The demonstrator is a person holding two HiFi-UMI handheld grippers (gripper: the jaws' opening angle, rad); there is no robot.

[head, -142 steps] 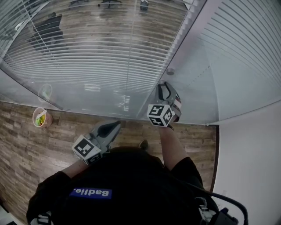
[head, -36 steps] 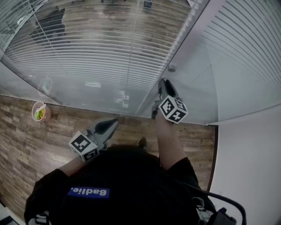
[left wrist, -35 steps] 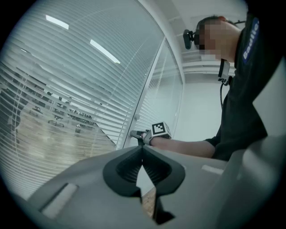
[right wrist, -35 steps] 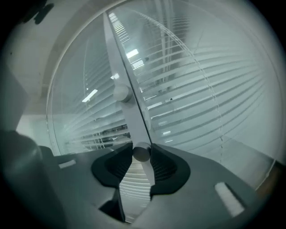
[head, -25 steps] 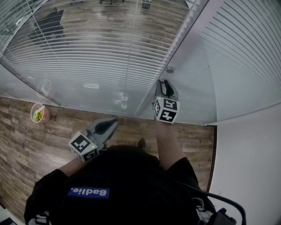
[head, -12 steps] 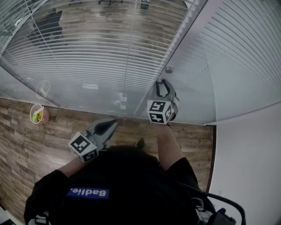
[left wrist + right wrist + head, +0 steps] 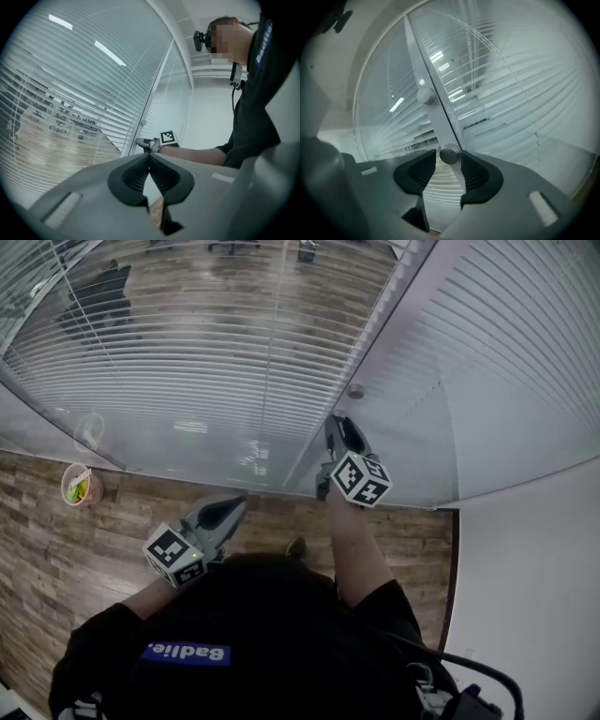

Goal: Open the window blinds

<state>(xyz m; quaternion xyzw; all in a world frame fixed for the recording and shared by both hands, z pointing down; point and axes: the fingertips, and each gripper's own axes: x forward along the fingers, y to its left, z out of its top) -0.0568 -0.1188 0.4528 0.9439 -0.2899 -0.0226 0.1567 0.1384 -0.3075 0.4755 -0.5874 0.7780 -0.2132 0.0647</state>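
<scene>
Two grippers are up before a glass wall with white horizontal-slat window blinds (image 7: pixel 187 362) behind the panes. In the head view these blinds fill the picture from 9 o'clock round to 2 o'clock. Through the slats of the panel at 11 o'clock a wood floor and dark chairs show, while the slats at 2 o'clock look plain white.

A pale grey frame post (image 7: pixel 394 315) runs between the two panes, and the right gripper (image 7: pixel 335 423) points along its foot, near the picture's centre. In the right gripper view its jaws are wide and opening, with a small round grey knob (image 7: pixel 449 154) on the post standing between the dark pads. Whether either pad touches it I cannot tell. A second round knob (image 7: pixel 424 96) sits higher on the post, at 11 o'clock from the first.

At 8 o'clock from the right gripper, the left gripper (image 7: pixel 230 507) hangs over the brown wood-plank floor (image 7: pixel 56 549). Its tips meet with nothing between them. An orange paper cup (image 7: pixel 79 486) stands at 9 o'clock.
</scene>
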